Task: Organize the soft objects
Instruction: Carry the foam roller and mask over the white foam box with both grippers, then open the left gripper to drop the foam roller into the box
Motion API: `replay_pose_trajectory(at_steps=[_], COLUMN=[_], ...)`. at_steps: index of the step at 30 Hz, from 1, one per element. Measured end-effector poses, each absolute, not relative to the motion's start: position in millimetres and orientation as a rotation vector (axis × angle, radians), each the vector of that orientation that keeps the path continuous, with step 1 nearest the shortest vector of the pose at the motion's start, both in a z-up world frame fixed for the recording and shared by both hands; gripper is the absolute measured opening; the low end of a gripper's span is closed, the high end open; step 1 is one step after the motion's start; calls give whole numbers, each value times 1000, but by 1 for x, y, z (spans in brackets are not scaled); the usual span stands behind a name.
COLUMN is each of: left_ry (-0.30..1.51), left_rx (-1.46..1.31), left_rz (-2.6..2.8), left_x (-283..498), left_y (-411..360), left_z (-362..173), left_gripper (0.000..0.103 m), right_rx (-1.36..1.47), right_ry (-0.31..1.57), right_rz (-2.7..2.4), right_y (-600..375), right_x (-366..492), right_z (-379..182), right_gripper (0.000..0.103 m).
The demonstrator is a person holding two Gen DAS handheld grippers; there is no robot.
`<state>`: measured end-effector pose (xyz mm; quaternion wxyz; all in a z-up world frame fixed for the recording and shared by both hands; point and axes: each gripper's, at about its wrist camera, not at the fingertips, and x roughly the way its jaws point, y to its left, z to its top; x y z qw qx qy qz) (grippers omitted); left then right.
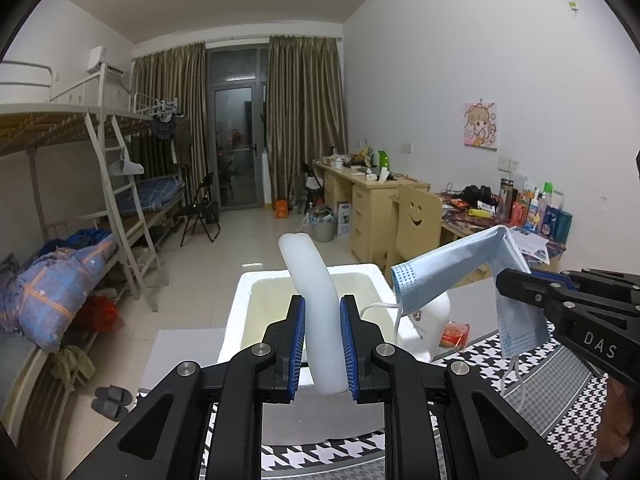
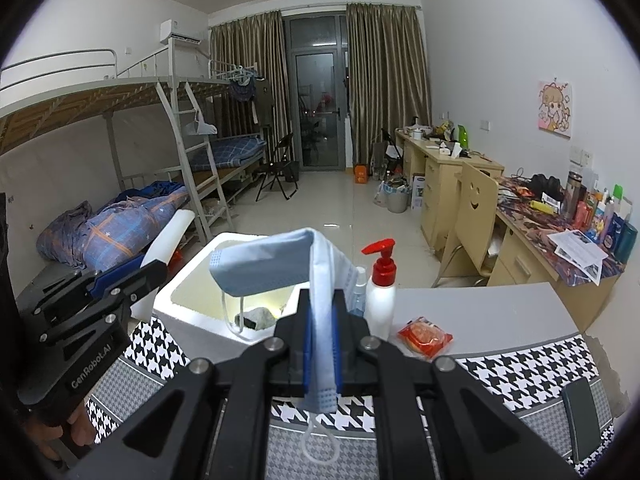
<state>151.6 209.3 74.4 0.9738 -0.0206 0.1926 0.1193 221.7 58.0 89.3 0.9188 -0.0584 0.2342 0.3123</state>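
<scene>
Left gripper (image 1: 322, 346): blue-padded fingers (image 1: 297, 346) pinching white translucent bent foam strip (image 1: 310, 280), held upright, upper end curving left above open white foam box (image 1: 244, 300). Right gripper (image 2: 320, 344): fingers pinching folded pale-blue pleated face mask (image 2: 276, 264), upper half flopped left over box, lower corner and white ear loop (image 2: 318, 446) hanging below. Box stands on bench with black-and-white houndstooth cloth (image 2: 520, 372). White pump bottle with red top (image 2: 380, 292) and red snack packet (image 2: 425, 336) right of box. Both grippers side by side, near box.
</scene>
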Motion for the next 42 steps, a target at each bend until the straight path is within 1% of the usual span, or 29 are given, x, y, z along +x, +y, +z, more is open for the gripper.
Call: replay_pose_trajectory(at_steps=[26, 29, 31, 32, 33, 35, 37, 38, 39, 41, 42], left_ry=[478, 486, 493, 491, 489, 478, 475, 473, 473, 467, 461], left_rx=[-74, -71, -79, -77, -82, -103, -104, -96, -93, -96, -99], left_rz=[237, 242, 257, 266, 268, 273, 289, 303, 311, 320, 325], left_x=[201, 206, 208, 208, 208, 205, 202, 201, 201, 198, 196], left_y=[236, 239, 244, 246, 248, 253, 255, 256, 256, 259, 259], left_z=[59, 56, 54, 54, 54, 54, 55, 54, 54, 54, 55], left_gripper=[19, 25, 26, 38, 57, 72, 72, 74, 80, 88, 90], right_rx=[-132, -132, -130, -130, -132, -134, -135, -135, -136, -138, -138], right_ry=[482, 484, 485, 486, 486, 487, 491, 492, 493, 494, 494], right_rz=[619, 610, 605, 603, 602, 599, 599, 600, 600, 603, 606], right_y=[73, 73, 73, 74, 74, 75, 77, 77, 78, 80, 81], right_x=[246, 250, 253, 253, 253, 254, 255, 255, 255, 254, 254], right_z=[90, 91, 91, 91, 91, 90, 90, 89, 89, 89, 89], right_gripper=[11, 11, 11, 11, 11, 11, 11, 11, 11, 11, 11])
